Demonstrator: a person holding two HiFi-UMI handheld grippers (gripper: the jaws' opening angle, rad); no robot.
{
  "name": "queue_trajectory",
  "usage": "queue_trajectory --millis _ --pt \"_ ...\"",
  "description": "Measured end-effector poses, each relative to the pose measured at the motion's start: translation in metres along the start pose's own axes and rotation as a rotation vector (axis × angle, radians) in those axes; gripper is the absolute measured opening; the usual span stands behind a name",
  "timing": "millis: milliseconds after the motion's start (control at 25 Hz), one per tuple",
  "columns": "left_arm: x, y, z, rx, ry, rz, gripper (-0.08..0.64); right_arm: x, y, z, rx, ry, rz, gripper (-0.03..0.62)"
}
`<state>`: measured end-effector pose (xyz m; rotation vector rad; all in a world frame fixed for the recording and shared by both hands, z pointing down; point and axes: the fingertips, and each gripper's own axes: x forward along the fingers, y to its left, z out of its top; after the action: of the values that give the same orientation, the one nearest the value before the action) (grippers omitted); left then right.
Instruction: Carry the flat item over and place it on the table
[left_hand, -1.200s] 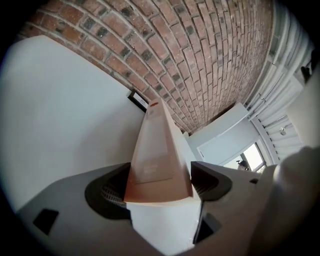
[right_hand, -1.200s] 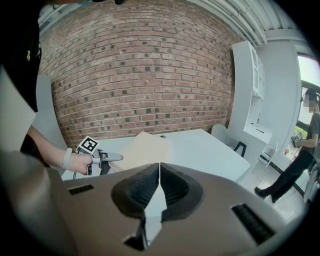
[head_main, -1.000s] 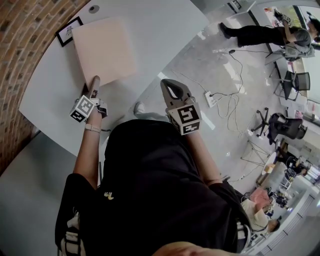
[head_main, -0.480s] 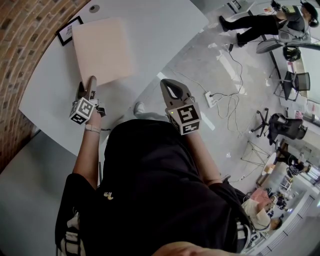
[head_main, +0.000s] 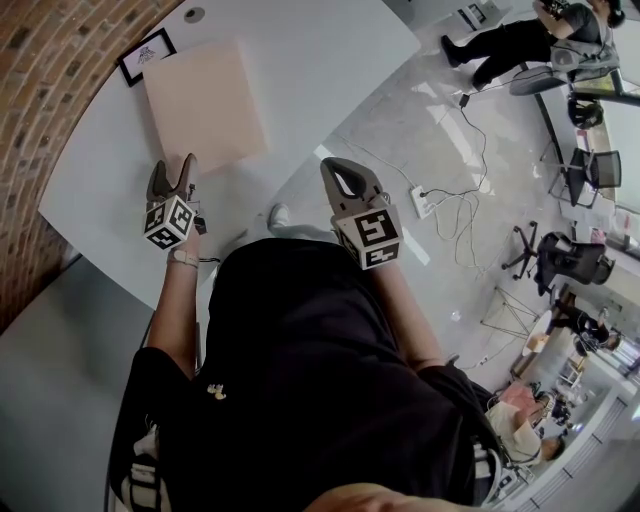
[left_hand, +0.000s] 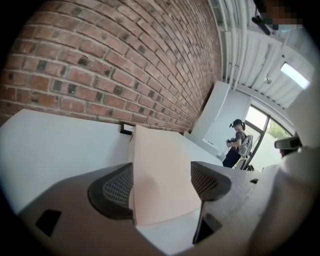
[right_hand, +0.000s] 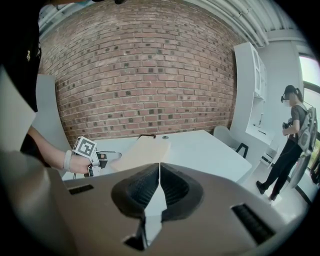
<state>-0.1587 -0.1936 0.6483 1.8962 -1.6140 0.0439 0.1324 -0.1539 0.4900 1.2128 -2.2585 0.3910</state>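
Board (head_main: 203, 105) flat on table (head_main: 320, 50); left gripper (head_main: 173, 166) released, right gripper (head_main: 336, 166) clenched empty

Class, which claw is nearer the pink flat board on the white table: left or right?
Left. The left claw is open right at the pink flat board's near edge. The right claw, shut, hangs well off to the board's right, apart from it.

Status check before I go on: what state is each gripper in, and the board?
left gripper: jaws apart, the board's near corner between them, not clamped.
right gripper: jaws together, nothing between them.
flat board: lying flat on the white table.
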Motion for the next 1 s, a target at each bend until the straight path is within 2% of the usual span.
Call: queue_trajectory --millis 80,240,440,640,720,1000 --pt "0.001 -0.003 -0.001 0.022 0.013 -0.010 0.362 0.001 0.002 0.000 -0.005 0.000 0.006 0.014" --pt "-0.001 -0.002 0.001 0.007 0.010 -0.018 0.362 0.004 0.008 0.001 -0.009 -0.005 0.015 0.014" --pt "-0.014 -0.026 0.020 0.093 -0.007 -0.065 0.351 0.004 0.011 0.007 -0.014 -0.023 0.040 0.014" --pt "-0.041 -0.050 0.050 0.125 -0.038 -0.096 0.094 0.005 0.023 0.021 -0.033 -0.061 0.094 0.014" --pt "-0.053 -0.059 0.063 0.132 -0.055 -0.119 0.018 0.006 0.030 0.029 -0.046 -0.077 0.120 0.014" --pt "-0.104 -0.106 0.099 0.203 -0.104 -0.256 0.003 0.006 0.060 0.056 -0.088 -0.142 0.226 0.014"
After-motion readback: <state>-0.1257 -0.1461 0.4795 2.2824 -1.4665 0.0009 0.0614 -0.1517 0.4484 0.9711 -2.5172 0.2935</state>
